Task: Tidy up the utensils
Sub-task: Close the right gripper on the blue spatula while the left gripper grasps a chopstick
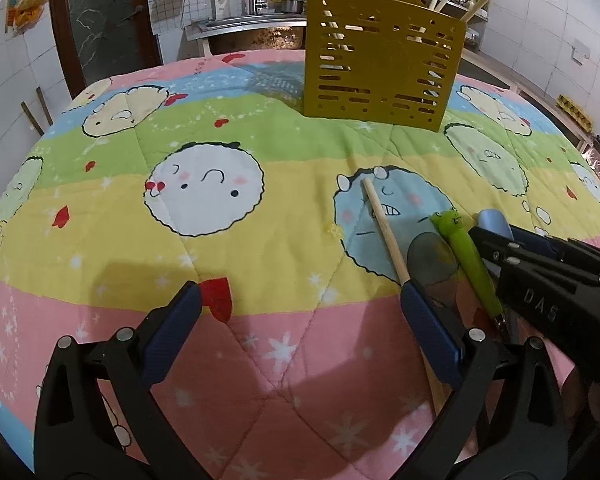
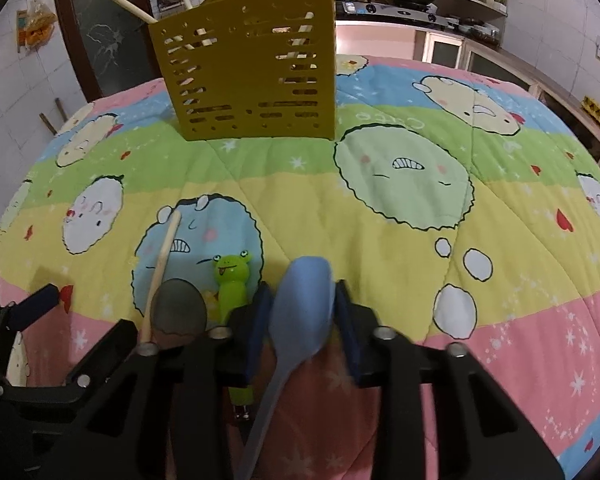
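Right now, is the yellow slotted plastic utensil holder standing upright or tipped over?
Upright. The yellow slotted plastic utensil holder stands on its base on the cartoon quilt, with wooden sticks poking out of its top.

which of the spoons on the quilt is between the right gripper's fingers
The light blue spoon: its bowl sits between the right gripper fingers. The grey spoon and frog-handled green one lie untouched beside it.

A home kitchen is shown: a sink (image 1: 256, 20) and gas stove (image 2: 392, 10) are set against white-tiled walls (image 1: 4, 92).
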The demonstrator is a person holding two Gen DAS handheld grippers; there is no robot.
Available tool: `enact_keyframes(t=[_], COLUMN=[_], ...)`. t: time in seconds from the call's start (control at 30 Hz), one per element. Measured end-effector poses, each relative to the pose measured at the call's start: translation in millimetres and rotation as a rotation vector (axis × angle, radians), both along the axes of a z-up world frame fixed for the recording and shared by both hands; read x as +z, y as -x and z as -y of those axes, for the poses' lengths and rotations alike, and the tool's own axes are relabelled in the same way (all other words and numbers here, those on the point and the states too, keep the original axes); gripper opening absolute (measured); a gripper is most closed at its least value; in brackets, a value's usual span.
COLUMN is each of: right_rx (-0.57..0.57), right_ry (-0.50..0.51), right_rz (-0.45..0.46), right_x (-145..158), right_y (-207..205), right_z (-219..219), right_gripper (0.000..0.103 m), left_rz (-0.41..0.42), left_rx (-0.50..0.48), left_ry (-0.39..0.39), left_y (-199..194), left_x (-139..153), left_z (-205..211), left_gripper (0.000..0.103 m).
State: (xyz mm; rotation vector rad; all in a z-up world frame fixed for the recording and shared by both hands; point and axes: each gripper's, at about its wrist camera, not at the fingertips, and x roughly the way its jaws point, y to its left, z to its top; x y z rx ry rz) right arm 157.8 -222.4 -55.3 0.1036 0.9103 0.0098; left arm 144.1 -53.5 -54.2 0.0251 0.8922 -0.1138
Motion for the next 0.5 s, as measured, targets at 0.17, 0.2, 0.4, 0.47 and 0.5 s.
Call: enact_keyframes(t=[0.17,0.2,0.4,0.47,0.5], right_rx=[0.021,0.025,0.0,-0.004,-0.007], right_ry=[-0.054,-0.064,-0.039,-0.037,-0.037], right_rz=[-0.001,0.0,0.007,0.009,0.01], right_x=[1,1,3,3,3], right_y=[0,0,2,2,3], right_z=[20,27,56,62,64], right_gripper=[0.03,0.03,0.03,0.03,0.03], left_rz=[0.0,-0.002,-0.028,-0.033,-0.032], left_rx=[-0.014,-0.014,-0.02,-0.033,-0.042], left_ry=[-0.011,-0.007,0.049,0.051,0.042], left_y=[3,3,2,3,5], left_x=[0,0,-1,-1,0], left_z=[4,4,9,15,19], left_gripper=[0.096,0.096,0.096,0.096,0.096])
